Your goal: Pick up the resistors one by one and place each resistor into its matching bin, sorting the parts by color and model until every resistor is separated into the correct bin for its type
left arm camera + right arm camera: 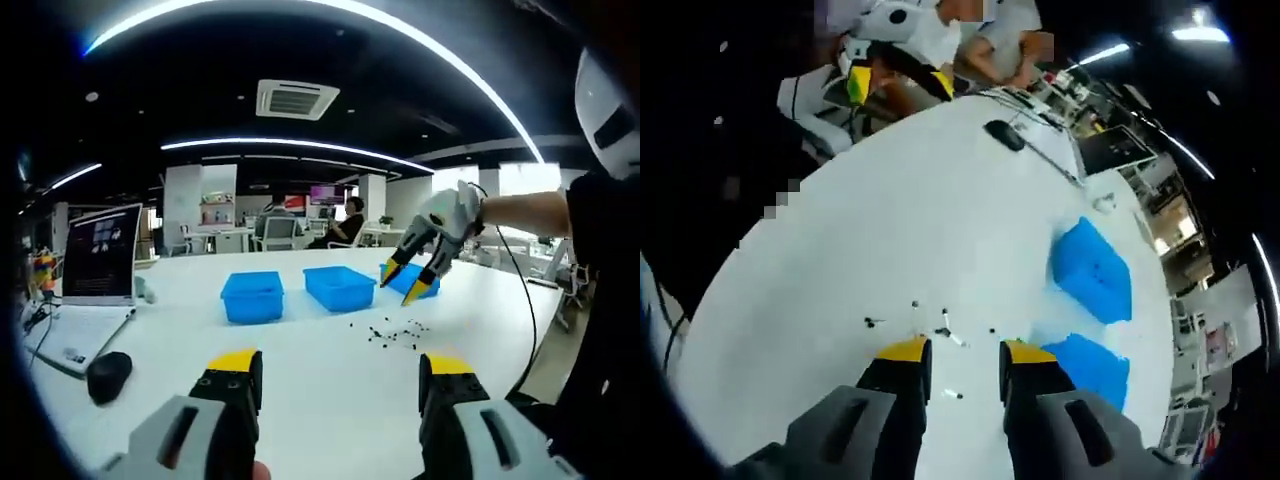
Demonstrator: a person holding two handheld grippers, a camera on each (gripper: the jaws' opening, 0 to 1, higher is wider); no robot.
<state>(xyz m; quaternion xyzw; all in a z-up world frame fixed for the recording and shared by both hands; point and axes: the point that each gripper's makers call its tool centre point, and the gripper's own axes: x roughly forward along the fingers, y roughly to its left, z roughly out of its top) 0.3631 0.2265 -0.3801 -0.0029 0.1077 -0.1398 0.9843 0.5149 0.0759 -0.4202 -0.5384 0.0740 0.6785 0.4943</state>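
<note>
Yellow-tipped jaws of the left gripper (340, 378) rise at the bottom of the left gripper view, set wide apart with nothing between them. It hangs back over the bare near part of the white desk (300, 380), probably so that the other hand has room to work.

Farther off in that view the right gripper (412, 278) reaches in from the right, tips pointing down above the resistors (395, 332), a loose scatter of small dark parts on the desk just in front of the bins. In the right gripper view its jaws stand a little apart, and I see nothing held between them. A few resistors (940, 330) lie just ahead of the tips, and one pale-bodied piece sits close to the gap, so this looks like the approach to a pick.

Three blue bins show in the left gripper view: a left bin (252, 297), a middle bin (340, 287) and a third bin (418, 283) half hidden behind the right gripper. They stand in a row beyond the scatter, close enough for short carries. Whether anything lies in them I cannot tell.

The resistors are too small to count exactly; roughly a dozen specks.

A laptop (100, 260) and a mouse (108, 375) sit at the desk's left side, well apart from the work.
</note>
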